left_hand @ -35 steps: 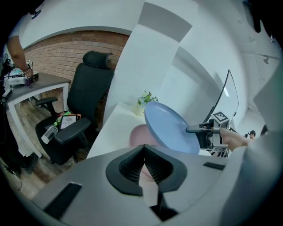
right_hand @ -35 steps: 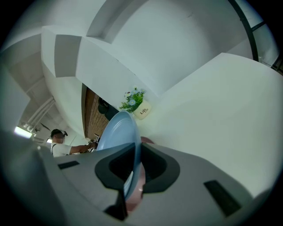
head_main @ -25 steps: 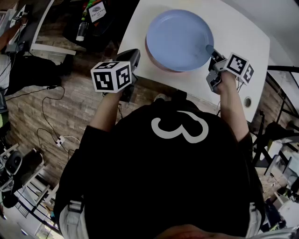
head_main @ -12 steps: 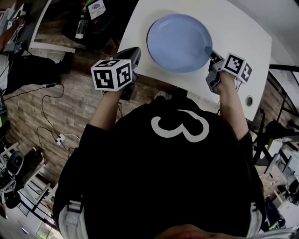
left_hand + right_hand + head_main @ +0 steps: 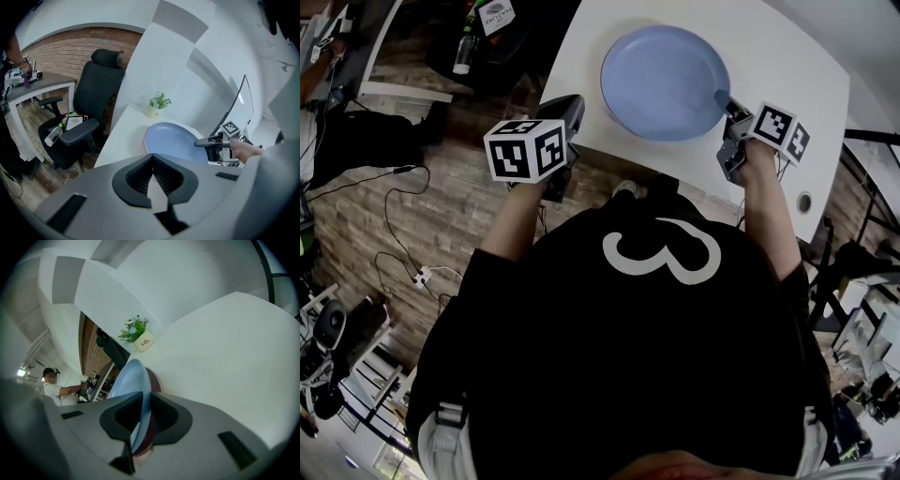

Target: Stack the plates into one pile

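A light blue plate (image 5: 661, 80) lies on the white table (image 5: 787, 66), on top of a pink plate whose rim (image 5: 144, 143) shows just under its left edge. My right gripper (image 5: 724, 101) is at the blue plate's near right rim. Its jaws are opening, and the rim (image 5: 140, 394) runs between them with a gap on one side. The pink plate (image 5: 154, 380) shows under the rim. My left gripper (image 5: 570, 105) hangs shut and empty over the table's near left edge, apart from the plates; its jaws (image 5: 152, 157) meet.
A small potted plant (image 5: 154, 108) stands at the table's far side, also seen as a white pot (image 5: 143, 341). A black office chair (image 5: 93, 108) is left of the table, with a bottle (image 5: 466, 52) on the floor.
The blue plate has settled flat over the pink plate, whose rim showed below it a second ago. The right jaws have widened around the rim. The left gripper has stayed put.
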